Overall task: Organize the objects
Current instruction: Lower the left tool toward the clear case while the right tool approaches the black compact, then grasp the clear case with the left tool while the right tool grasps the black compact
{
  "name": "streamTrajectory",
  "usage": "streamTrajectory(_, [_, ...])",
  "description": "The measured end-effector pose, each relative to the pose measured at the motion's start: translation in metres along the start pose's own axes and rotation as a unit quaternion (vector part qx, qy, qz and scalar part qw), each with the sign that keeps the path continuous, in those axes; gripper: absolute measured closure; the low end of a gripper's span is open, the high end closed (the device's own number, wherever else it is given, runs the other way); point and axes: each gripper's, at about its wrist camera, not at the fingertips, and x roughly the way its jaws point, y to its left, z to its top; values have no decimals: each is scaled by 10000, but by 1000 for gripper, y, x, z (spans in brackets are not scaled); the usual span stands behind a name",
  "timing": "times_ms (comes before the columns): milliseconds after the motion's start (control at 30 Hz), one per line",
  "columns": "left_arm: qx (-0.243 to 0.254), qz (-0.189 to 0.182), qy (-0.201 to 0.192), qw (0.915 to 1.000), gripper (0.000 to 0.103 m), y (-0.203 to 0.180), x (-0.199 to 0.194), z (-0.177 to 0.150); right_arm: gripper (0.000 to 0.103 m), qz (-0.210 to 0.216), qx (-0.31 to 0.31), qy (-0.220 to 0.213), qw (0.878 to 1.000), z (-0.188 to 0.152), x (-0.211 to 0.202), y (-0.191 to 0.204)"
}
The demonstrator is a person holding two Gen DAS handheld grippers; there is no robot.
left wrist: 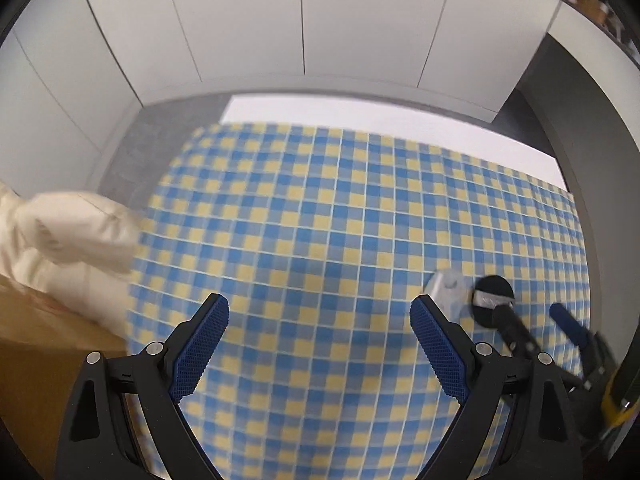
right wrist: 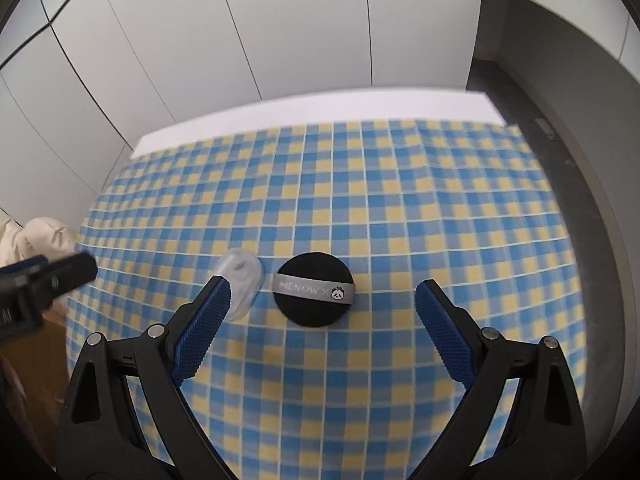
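A round black powder puff with a grey strap lies on the blue and yellow checked cloth. A clear plastic case lies just to its left, touching it or nearly so. My right gripper hangs open above them, with the puff between its fingers' lines and nothing held. In the left wrist view the puff and the clear case sit at the right, partly behind my right gripper's finger. My left gripper stands open over bare cloth, left of both things.
A cream fabric bag rests on a brown cardboard box at the table's left edge. A white strip of table shows beyond the cloth, with white wall panels behind. A dark grey gap runs along the right side.
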Motion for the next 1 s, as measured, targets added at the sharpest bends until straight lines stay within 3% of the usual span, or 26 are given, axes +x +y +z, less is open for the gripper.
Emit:
streamTrajectory(200, [-140, -207, 93, 9996, 11, 1, 30, -10, 8, -113, 53, 193, 9997, -12, 26, -7])
streamTrajectory(400, [13, -350, 162, 9993, 11, -14, 42, -20, 7, -441, -547, 14, 9975, -19, 39, 17])
streamTrajectory(467, [174, -233, 103, 9995, 10, -20, 43, -25, 17, -396, -727, -137, 9965, -22, 38, 23])
streamTrajectory(533, [310, -133, 47, 9994, 10, -26, 44, -29, 50, -317, -885, -238, 9953, -24, 33, 28])
streamTrajectory(867, [454, -612, -55, 9971, 10, -67, 51, -46, 54, -266, -661, -287, 9970, -17, 18, 5])
streamTrajectory(1000, [678, -479, -5, 9965, 10, -87, 62, -52, 54, -166, -188, -217, 9995, -12, 17, -19])
